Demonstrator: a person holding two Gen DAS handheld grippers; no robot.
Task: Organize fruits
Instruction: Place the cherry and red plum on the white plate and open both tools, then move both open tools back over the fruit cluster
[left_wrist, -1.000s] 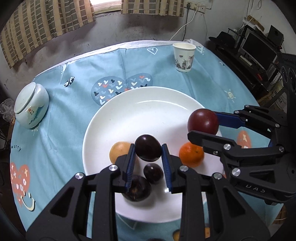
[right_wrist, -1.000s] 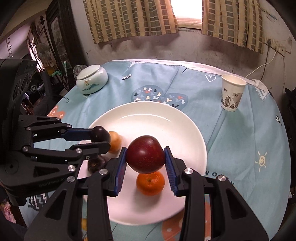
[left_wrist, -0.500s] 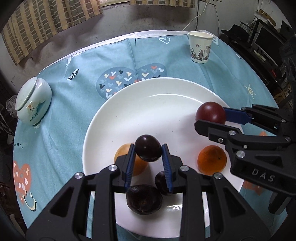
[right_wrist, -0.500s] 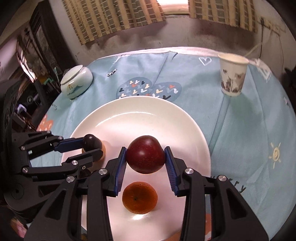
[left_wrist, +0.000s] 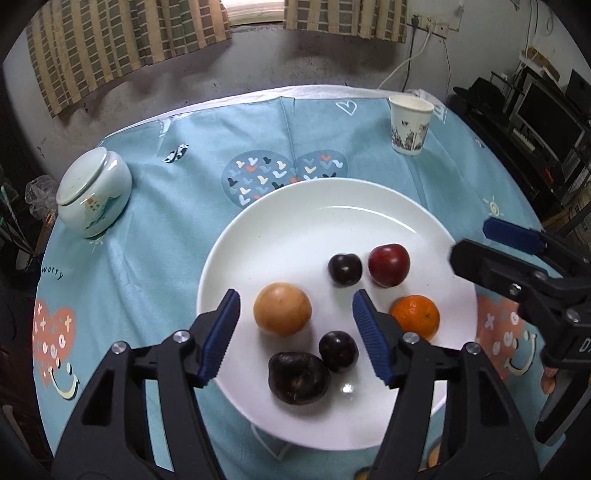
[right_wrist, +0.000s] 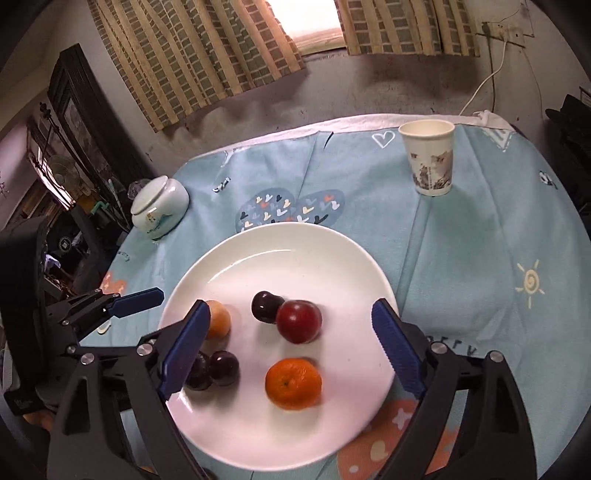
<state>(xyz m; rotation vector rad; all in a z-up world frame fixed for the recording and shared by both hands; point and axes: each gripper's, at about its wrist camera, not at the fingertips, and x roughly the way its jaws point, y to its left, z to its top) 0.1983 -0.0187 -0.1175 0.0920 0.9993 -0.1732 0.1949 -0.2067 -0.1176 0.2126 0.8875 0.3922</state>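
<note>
**Both fruits released onto the plate**

You are holding the left gripper (left_wrist: 295, 332) above the near part of the white plate (left_wrist: 295, 206), and its jaws have just been opening. They are standing spread with nothing pinched; the pale orange fruit (left_wrist: 282, 309) is lying on the plate between the blue pads, but neither pad is touching it. The small dark plum (left_wrist: 345, 269) is resting farther in, just beside the red plum (left_wrist: 389, 265).

You are holding the right gripper (right_wrist: 291, 347) over the right side of the plate, and its jaws have likewise just been opening — they are now standing wide, gripping nothing. In the right wrist view the red plum (right_wrist: 298, 321) is sitting on the plate, touching the small dark plum (right_wrist: 265, 302), and the mandarin (right_wrist: 293, 383) is lying nearer to you.

All six fruits are lying inside the plate rim: the large dark plum (left_wrist: 298, 376) and a second small dark plum (left_wrist: 338, 350) are touching each other at the near edge. This grouping is probably deliberate — similar fruits are gathering on one dish, well apart from the paper cup (left_wrist: 410, 125) and the lidded jar (left_wrist: 92, 192).

You are keeping both pairs of jaws wide so that each fruit settles without being nudged. Round fruit on a smooth plate is liable to roll; lift clear before moving sideways.
</note>
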